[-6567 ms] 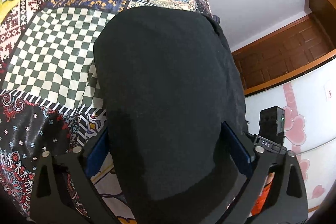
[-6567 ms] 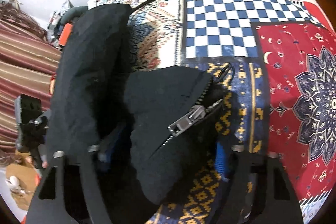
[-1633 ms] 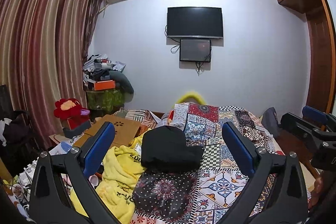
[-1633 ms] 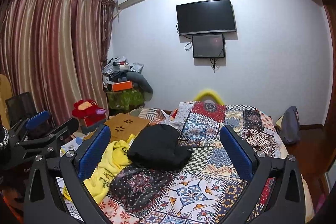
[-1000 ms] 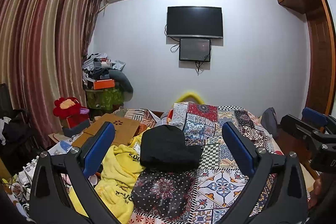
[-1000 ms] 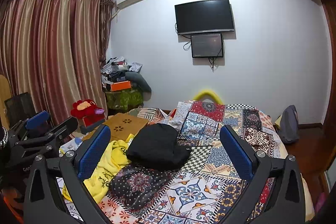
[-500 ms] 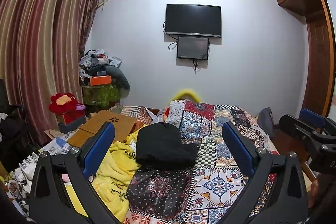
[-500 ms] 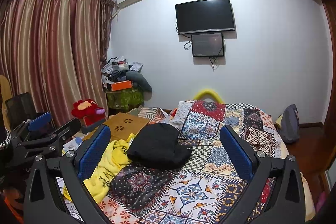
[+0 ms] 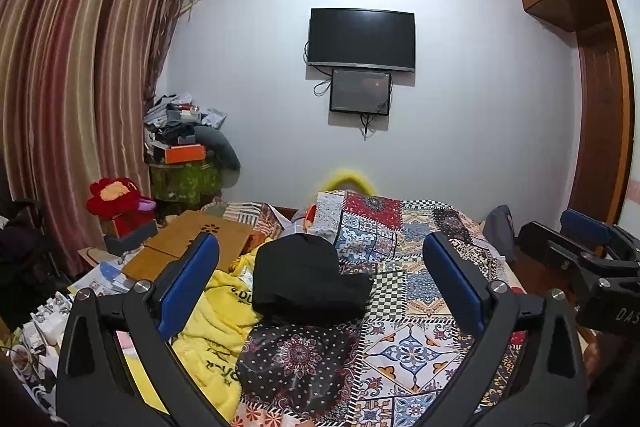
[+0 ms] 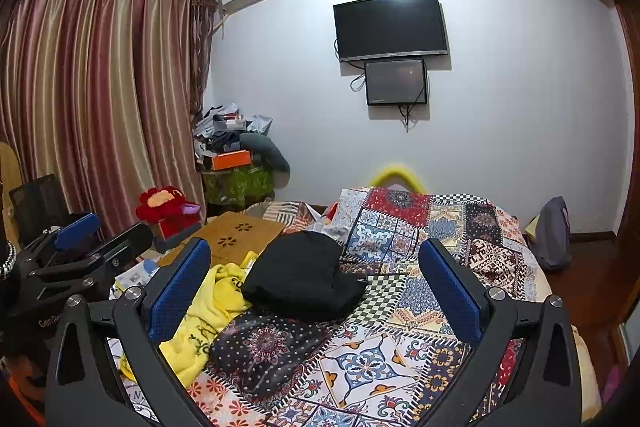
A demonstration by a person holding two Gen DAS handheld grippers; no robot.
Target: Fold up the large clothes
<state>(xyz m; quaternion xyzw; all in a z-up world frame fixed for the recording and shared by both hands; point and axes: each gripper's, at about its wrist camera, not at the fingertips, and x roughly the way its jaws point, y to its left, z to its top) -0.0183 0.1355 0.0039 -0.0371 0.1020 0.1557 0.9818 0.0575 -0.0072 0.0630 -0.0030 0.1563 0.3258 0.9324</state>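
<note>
A folded black garment (image 9: 306, 277) lies on the patchwork bed cover (image 9: 416, 339), left of the bed's middle; it also shows in the right wrist view (image 10: 302, 281). My left gripper (image 9: 320, 279) is open and empty, held back from the bed and well short of the garment. My right gripper (image 10: 316, 283) is open and empty too, equally far back. The right gripper shows at the right edge of the left wrist view (image 9: 588, 259); the left gripper shows at the left edge of the right wrist view (image 10: 76, 255).
A yellow cloth (image 9: 216, 331) and a dark dotted cloth (image 9: 296, 355) lie on the bed's near left. A wooden lap table (image 9: 200, 239), red plush toy (image 9: 118, 203) and cluttered stand (image 9: 184, 163) are left. A grey bag (image 10: 554, 231) and wardrobe (image 9: 596, 131) stand right.
Several seconds ago both grippers were shut on the black garment over the bed. Now both are open and drawn far back. Over the last second the views barely shift.
</note>
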